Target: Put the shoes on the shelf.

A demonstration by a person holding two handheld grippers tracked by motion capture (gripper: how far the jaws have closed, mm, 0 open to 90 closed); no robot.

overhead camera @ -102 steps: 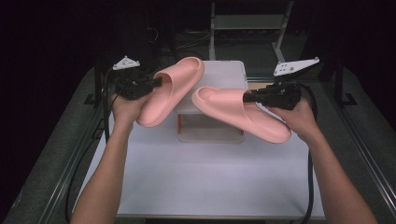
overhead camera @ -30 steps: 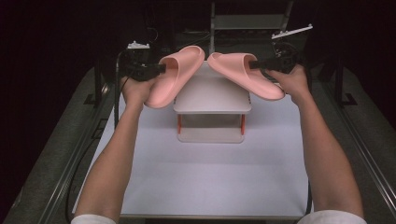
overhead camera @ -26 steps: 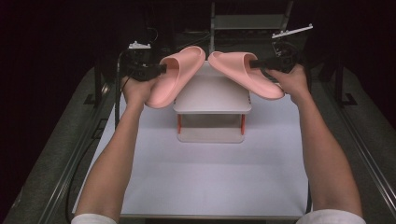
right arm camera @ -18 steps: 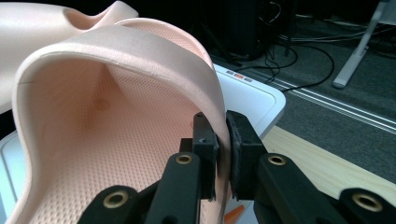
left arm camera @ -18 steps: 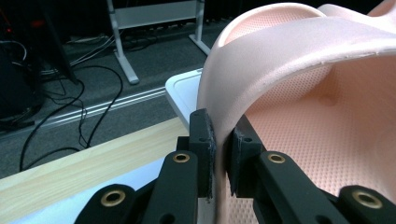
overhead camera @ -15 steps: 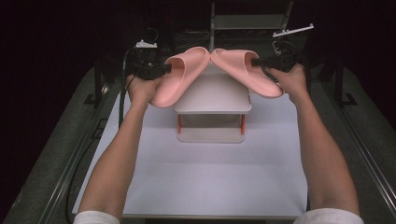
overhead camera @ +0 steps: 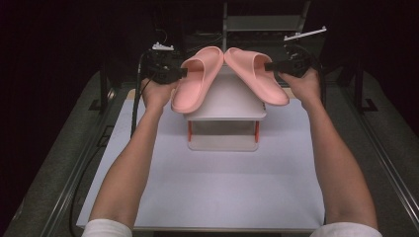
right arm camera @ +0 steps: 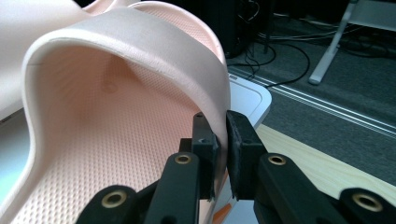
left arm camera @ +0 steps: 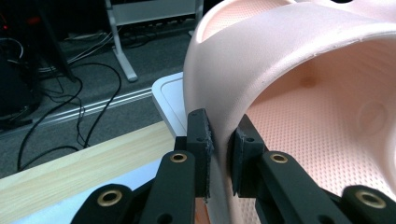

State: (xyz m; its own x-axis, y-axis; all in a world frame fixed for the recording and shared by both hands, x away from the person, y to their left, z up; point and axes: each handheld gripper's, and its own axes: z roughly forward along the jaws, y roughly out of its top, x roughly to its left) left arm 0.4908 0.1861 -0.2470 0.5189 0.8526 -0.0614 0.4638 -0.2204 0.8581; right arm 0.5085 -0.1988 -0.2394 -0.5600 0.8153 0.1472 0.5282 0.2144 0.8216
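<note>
The left tongs (left arm camera: 218, 142) are pinching the strap edge of the left pink slide sandal (left arm camera: 299, 93), pads pressed against both faces of the strap. The right tongs (right arm camera: 219, 140) are pinching the strap edge of the right pink slide sandal (right arm camera: 116, 116) in the same way.

From the high view, the left tongs (overhead camera: 182, 72) and right tongs (overhead camera: 268, 65) are holding both sandals over the small white shelf stand (overhead camera: 225, 101). The left pink slide sandal (overhead camera: 197, 79) is slanting across the stand's left side; the right pink slide sandal (overhead camera: 257, 74) is slanting across its right side. Their toe ends are meeting above the stand's far edge. The stand is sitting on the white counter (overhead camera: 212, 192).
</note>
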